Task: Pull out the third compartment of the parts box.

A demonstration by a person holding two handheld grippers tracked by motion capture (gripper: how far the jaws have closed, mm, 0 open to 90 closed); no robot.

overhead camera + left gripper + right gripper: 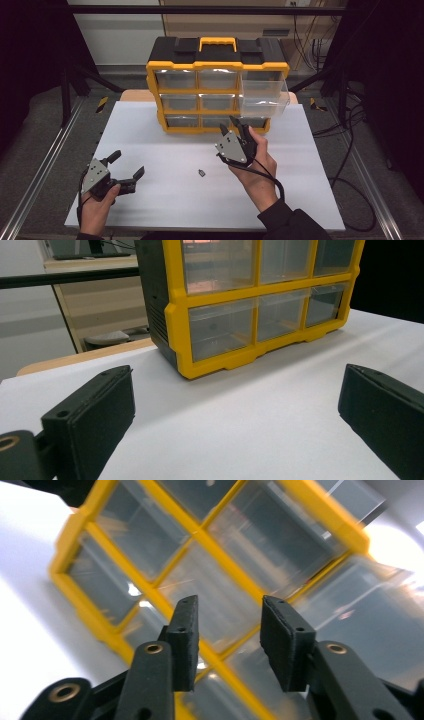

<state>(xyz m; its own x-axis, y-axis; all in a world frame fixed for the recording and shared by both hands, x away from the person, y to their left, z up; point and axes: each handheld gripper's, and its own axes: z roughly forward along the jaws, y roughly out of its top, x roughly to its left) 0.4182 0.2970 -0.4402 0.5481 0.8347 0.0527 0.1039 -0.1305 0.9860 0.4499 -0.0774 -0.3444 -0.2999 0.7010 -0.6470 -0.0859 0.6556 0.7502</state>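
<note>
a: high view is showing the right gripper (235,128) hovering partly parted, gripping nothing, near the organizer's (216,90) pulled-out clear drawer (263,98).
b: probably lining up; the left gripper (126,164) is idling wide apart on the bench (165,150).

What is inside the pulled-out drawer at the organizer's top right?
The pulled-out drawer looks empty through its clear walls in the high view. The closed drawers beside it show no contents either, though glare blurs them. The organizer hides whatever lies behind.
</note>
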